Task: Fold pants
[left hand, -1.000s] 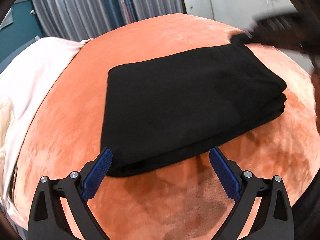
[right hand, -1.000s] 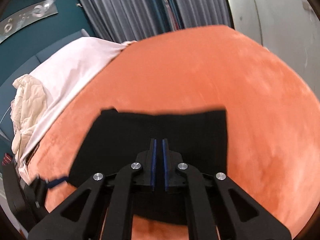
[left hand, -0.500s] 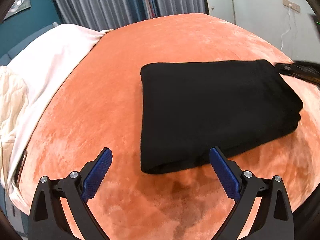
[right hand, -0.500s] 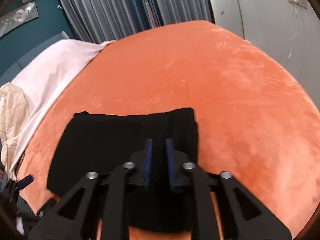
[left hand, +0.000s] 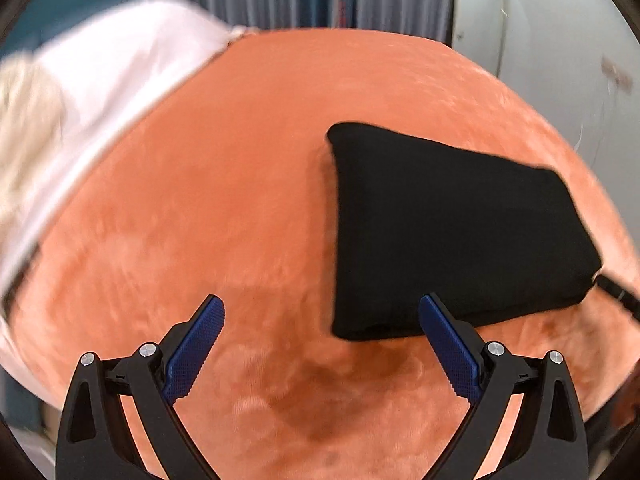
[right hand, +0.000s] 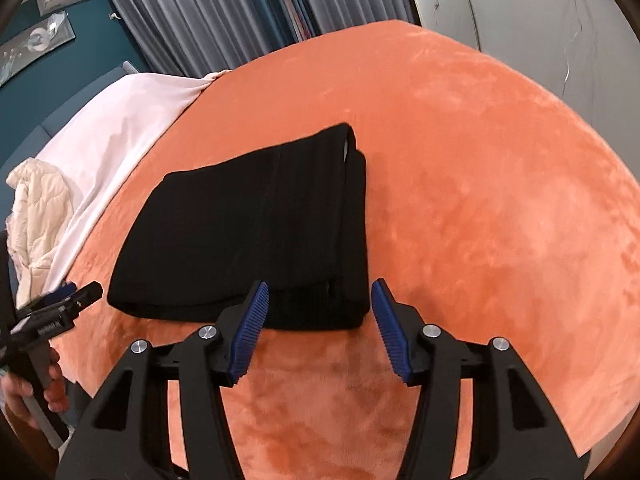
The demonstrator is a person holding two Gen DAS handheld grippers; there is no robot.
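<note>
The black pants point(right hand: 256, 224) lie folded into a thick rectangle on an orange plush bed cover point(right hand: 480, 200), layers stacked flat. From my right wrist camera I see the open layered edge of the bundle along its right side, with a sliver of pale lining showing near the far corner; my left wrist camera shows only a smooth dark block point(left hand: 448, 232), blurred, with no layers to make out.

My right tongs point(right hand: 316, 304) have just been opening and stand about half apart, the bundle's near right corner just past the blue pads point(right hand: 248, 332), nothing gripped. My left tongs point(left hand: 320, 312) are spread wide and empty, over bare cover beside the bundle's near left corner.

Beyond the cover, a pale pink sheet point(right hand: 120, 128) and a cream quilted blanket point(right hand: 36, 216) lie at the left. Grey curtains point(right hand: 224, 8) hang behind.

Only the right view shows a hand point(right hand: 28, 400) holding the left tool, cut off by the frame edge. In the left view the right tongs' tip point(left hand: 616, 292) pokes in, mostly cropped.
</note>
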